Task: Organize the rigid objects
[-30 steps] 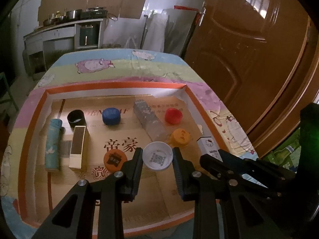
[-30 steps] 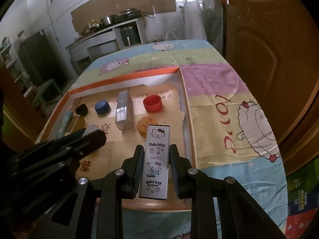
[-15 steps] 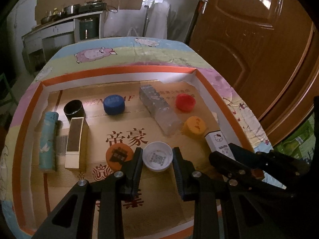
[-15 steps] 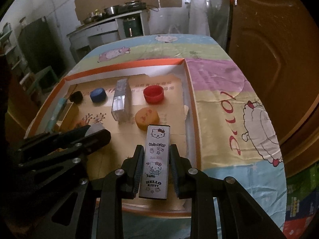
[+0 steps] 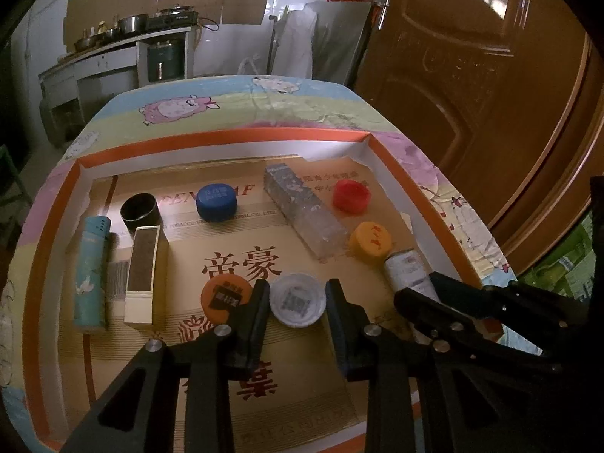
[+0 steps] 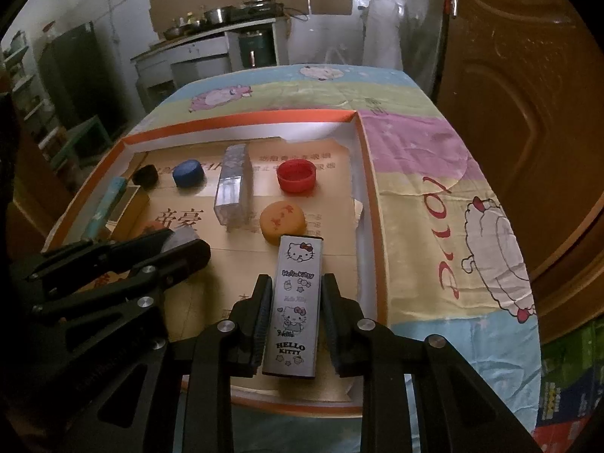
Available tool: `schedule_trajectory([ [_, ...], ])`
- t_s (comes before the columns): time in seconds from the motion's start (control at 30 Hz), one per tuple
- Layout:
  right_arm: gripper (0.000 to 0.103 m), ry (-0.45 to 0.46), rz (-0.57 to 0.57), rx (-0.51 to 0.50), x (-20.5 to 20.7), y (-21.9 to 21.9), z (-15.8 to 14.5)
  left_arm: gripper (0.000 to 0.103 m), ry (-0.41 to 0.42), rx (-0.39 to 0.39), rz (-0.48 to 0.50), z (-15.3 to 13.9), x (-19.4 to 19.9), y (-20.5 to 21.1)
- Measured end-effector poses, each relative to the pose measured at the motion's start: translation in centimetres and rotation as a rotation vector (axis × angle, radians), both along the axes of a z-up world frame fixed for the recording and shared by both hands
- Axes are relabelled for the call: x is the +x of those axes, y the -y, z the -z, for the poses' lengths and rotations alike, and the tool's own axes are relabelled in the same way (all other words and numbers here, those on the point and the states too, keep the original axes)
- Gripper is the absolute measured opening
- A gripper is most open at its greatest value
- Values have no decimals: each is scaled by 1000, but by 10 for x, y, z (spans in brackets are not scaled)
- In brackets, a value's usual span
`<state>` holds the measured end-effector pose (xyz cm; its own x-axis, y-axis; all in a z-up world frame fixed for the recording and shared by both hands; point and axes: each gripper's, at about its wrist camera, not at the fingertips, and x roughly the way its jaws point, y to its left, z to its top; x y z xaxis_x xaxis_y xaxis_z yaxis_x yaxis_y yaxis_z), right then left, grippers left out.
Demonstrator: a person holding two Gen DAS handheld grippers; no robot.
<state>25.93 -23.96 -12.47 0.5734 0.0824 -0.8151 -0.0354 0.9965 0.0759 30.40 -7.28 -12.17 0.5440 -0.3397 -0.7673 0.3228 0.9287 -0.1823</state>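
Observation:
A white bottle cap (image 5: pixel 298 304) sits between the pads of my left gripper (image 5: pixel 298 302), which is shut on it, over the front middle of the tray's cardboard floor. Just left of it lies an orange cap (image 5: pixel 225 294). My right gripper (image 6: pixel 296 302) is shut on a silver Hello Kitty box (image 6: pixel 298 294), held lengthwise over the tray's front right corner. In the left wrist view that box (image 5: pixel 406 268) pokes out of the right gripper's fingers (image 5: pixel 426 298). The right wrist view shows the left gripper (image 6: pixel 177 243) at the left with the white cap (image 6: pixel 183 234).
The orange-rimmed tray (image 5: pixel 211 137) holds a teal tube (image 5: pixel 90 268), a cream box (image 5: pixel 141 273), a black cap (image 5: pixel 139 207), a blue cap (image 5: pixel 217 202), a clear box (image 5: pixel 305 213), a red cap (image 5: pixel 351 196) and a second orange cap (image 5: pixel 372 239). A wooden door (image 5: pixel 472 75) stands right.
Both grippers keep the same hold. The tray has slid slightly lower and larger in both views; nothing in the tray has moved.

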Motion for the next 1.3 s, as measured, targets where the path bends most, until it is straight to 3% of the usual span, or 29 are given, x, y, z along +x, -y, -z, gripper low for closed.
schedule_trajectory([
  [0.4,28,15,13,40,-4,5,-3,34,14,-8,-2,-5,-4,-2],
  [0.63,30,39,21,34,-10,5,-9,50,25,-13,-34,-13,-10,-11],
  [1.3,36,145,69,-16,-52,-9,-46,50,132,-73,-106,-58,-67,-34],
])
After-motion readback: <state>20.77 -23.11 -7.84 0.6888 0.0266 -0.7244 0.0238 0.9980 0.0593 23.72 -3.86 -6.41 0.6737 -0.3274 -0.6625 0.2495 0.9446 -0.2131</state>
